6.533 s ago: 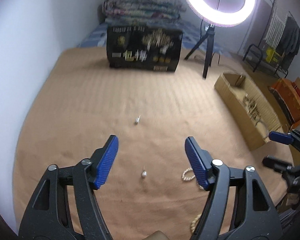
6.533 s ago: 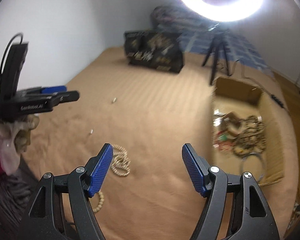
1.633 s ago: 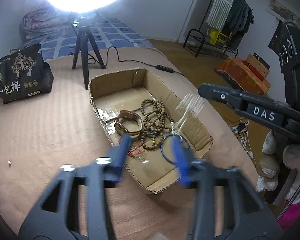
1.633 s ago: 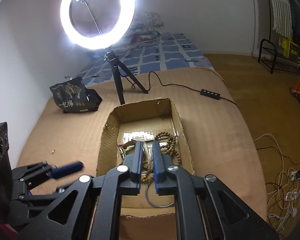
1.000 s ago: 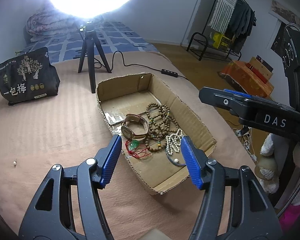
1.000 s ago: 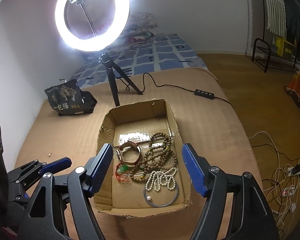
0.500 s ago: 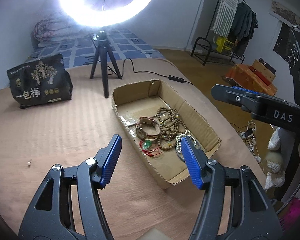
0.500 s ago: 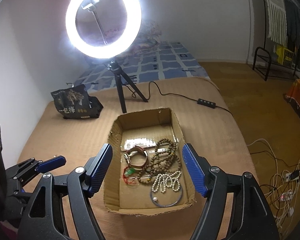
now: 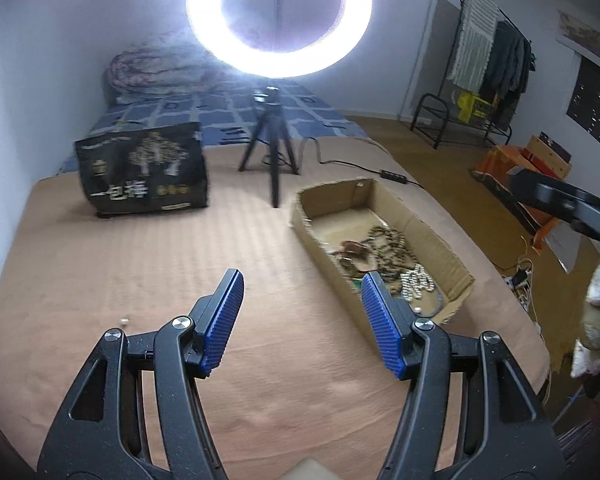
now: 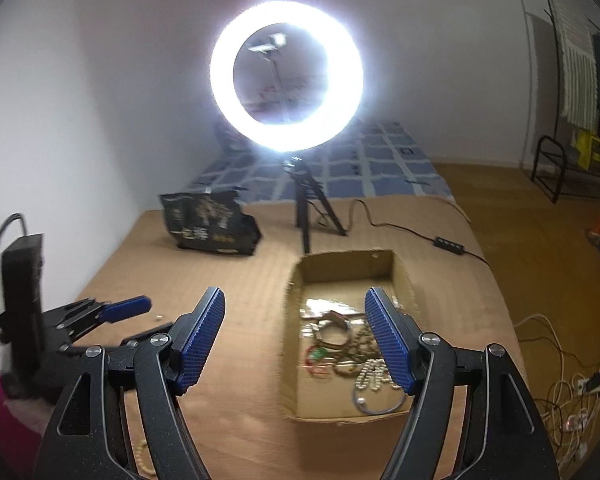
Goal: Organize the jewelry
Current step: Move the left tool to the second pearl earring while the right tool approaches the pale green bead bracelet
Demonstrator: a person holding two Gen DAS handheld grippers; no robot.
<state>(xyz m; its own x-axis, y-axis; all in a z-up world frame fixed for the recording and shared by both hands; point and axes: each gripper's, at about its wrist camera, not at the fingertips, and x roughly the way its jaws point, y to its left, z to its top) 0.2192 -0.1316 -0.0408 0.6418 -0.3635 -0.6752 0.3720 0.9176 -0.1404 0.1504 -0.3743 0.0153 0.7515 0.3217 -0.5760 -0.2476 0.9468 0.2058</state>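
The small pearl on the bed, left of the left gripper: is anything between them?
Nothing visible. The pearl lies alone on the brown cover, and the left gripper, jaws open and empty, has only bare cover between itself and the pearl.

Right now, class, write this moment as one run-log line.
left hand-held gripper: open, empty | right hand-held gripper: open, empty | cardboard box: holds jewelry | loose bead: on bed cover

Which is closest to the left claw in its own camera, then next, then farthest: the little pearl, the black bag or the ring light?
1. Pearl: on the brown cover, just left of the left claw.
2. Black bag: farther back, left.
3. Ring light: farthest, high on its tripod.
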